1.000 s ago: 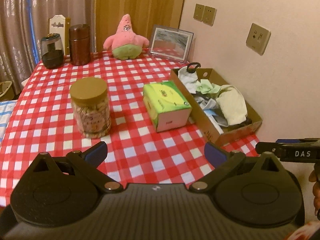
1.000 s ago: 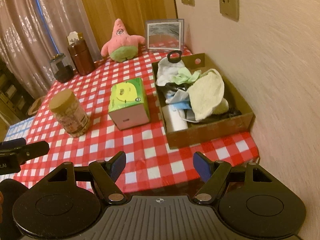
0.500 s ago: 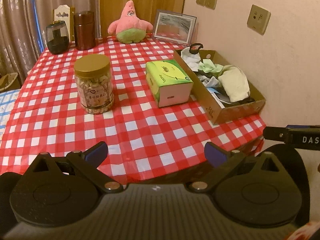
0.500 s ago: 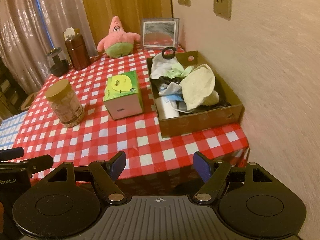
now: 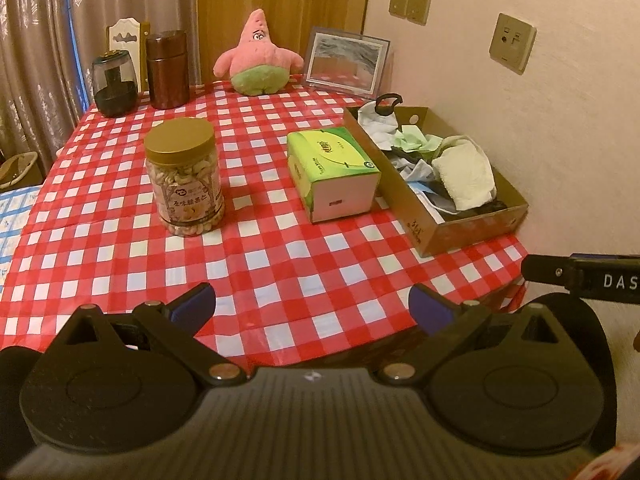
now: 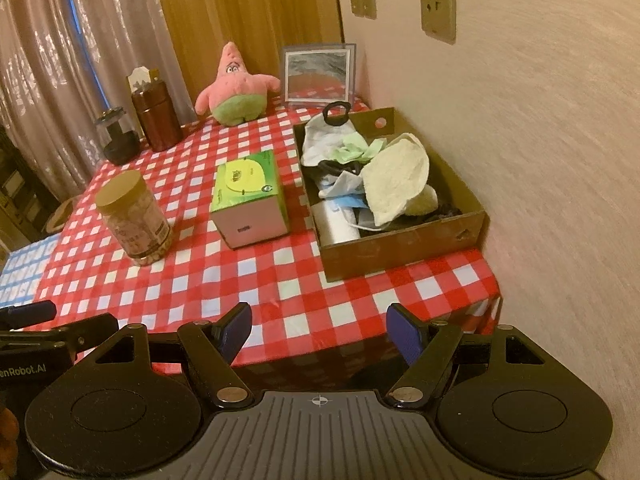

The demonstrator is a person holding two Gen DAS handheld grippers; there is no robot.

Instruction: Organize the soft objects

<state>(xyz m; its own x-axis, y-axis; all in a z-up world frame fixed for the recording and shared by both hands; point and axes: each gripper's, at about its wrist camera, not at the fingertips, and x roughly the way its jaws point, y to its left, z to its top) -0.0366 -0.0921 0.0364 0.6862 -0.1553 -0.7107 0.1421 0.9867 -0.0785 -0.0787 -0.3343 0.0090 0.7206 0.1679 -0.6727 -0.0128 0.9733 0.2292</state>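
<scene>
My left gripper [image 5: 312, 304] has its jaws spread wide with nothing between them, hovering over the near edge of the table [image 5: 280, 264] and tilted down toward the checked cloth. My right gripper [image 6: 318, 330] is the same: jaws apart, empty, held just off the near right corner of the table and angled downward. Neither touches anything, and each shows at the margin of the other's view, so I'd say they sit side by side.

Moving outward from there, the near strip of cloth is bare. Toward the middle stand a jar of nuts [image 5: 183, 178] on the left and a green tissue box [image 5: 334, 174] beside it, apart from each other. Along the right edge, against the wall, the cardboard box [image 6: 404, 246] holds a heap of soft things: a cream towel [image 6: 396, 178], pale green and white cloths, some darker pieces I cannot identify. They look dumped in, not folded.

At the far edge the pink star plush [image 5: 258, 60] sits upright, next to a picture frame [image 5: 347, 62] in the far right corner, well apart from the box.

My reading: most soft items are already gathered in the box, and the plush is the obvious one left out. Tidying the heap may also remain. I judge I'm between steps, poised to reach.
</scene>
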